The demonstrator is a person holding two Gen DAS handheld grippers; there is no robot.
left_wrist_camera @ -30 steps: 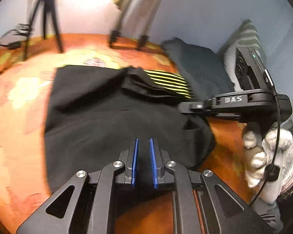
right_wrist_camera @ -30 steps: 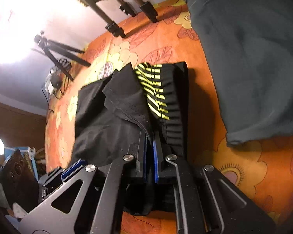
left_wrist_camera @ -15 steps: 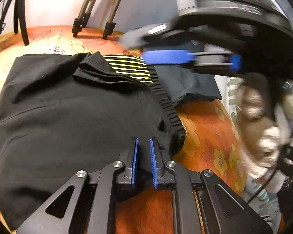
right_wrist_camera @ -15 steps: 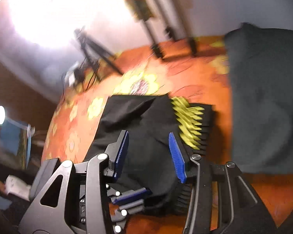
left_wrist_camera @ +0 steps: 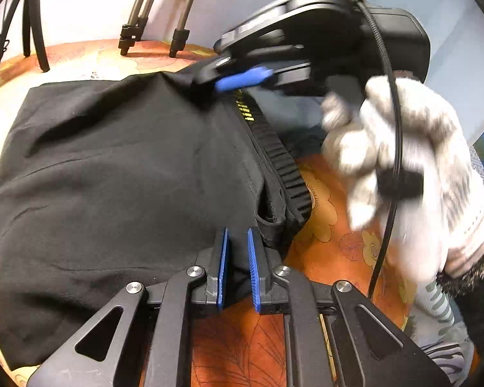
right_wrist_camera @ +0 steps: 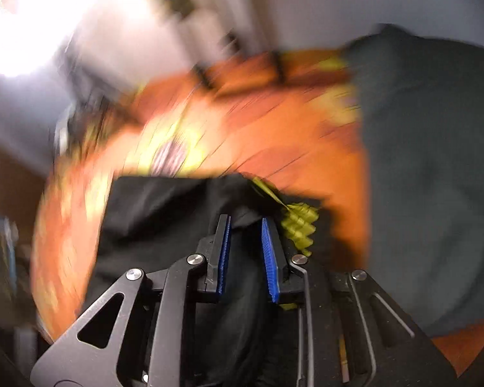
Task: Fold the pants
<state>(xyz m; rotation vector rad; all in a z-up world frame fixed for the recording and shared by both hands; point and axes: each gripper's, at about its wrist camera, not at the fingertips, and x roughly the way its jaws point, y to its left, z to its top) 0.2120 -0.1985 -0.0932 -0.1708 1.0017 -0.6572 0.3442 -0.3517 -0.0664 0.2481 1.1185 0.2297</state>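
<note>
Black pants (left_wrist_camera: 122,174) with a ribbed waistband and yellow stripes lie folded on an orange flowered cloth (left_wrist_camera: 335,251). My left gripper (left_wrist_camera: 237,238) sits at the near waist corner, its blue pads close together with black fabric between them. My right gripper (left_wrist_camera: 242,79), held by a gloved hand (left_wrist_camera: 403,167), is at the far corner of the pants by the yellow stripes. In the blurred right wrist view the right gripper (right_wrist_camera: 246,225) is partly open with a fold of the pants (right_wrist_camera: 164,206) between its pads.
A dark grey garment (right_wrist_camera: 435,177) lies on the cloth to the right of the pants. Tripod legs (left_wrist_camera: 151,9) stand at the far edge, with another stand (left_wrist_camera: 32,22) at far left. A pale wall is behind.
The right gripper let go of the pants, opened wide, then came down narrower onto the far striped corner. The left gripper stayed shut on the near corner.
</note>
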